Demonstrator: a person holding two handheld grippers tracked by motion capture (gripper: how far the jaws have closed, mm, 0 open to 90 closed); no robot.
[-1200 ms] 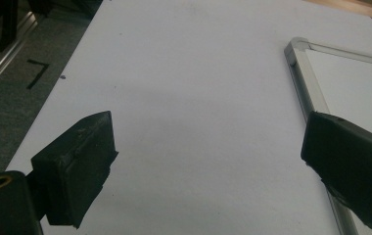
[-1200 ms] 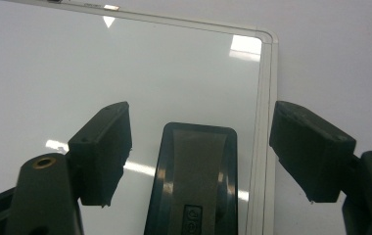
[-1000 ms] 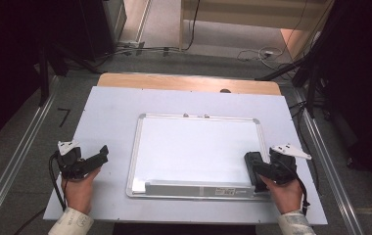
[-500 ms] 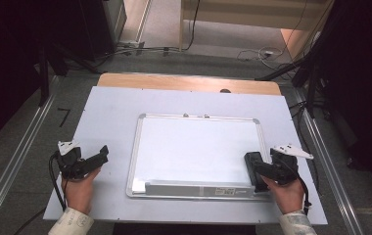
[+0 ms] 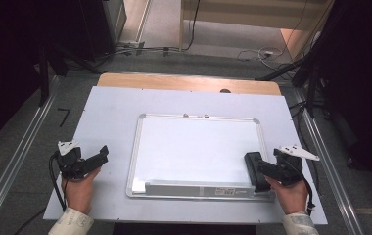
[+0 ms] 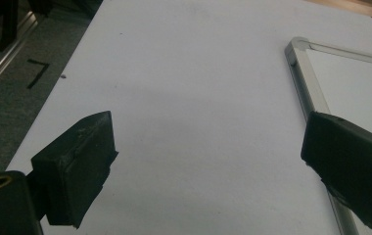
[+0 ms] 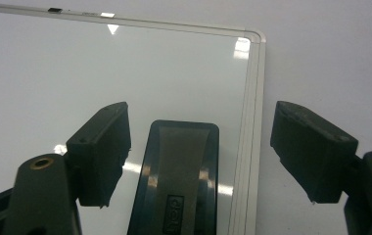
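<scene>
**Ana:** On top of the wooden table lies a big pale grey rectangular mat, and square in the middle of it a white rectangular whiteboard with a silver metal frame. A silver tray strip runs along the board's near edge

**Ben:** And the black rectangular plastic board eraser?

**Ana:** It lies flat on the white surface at the board's near right corner, just inside the right frame rail. In the right gripper view the eraser sits lengthwise between the two black jaws, with the frame rail just beside it

**Ben:** Is the right gripper pinching it?

**Ana:** No. The right gripper has its jaws spread wide. One pad hangs just off the eraser's side with a sliver of white board showing between them; the other pad stands well apart from it, over the mat beyond the frame. The eraser is straddled, not squeezed

**Ben:** What about the left gripper?

**Ana:** It hovers over bare mat to the left of the whiteboard, held in the person's left hand. In the left gripper view the left gripper has its jaws spread wide too, with nothing between them, and the board's far left frame corner shows beyond the one jaw

**Ben:** Smallest thing?

**Ana:** The grey three-cornered plates on top of each gripper
</scene>
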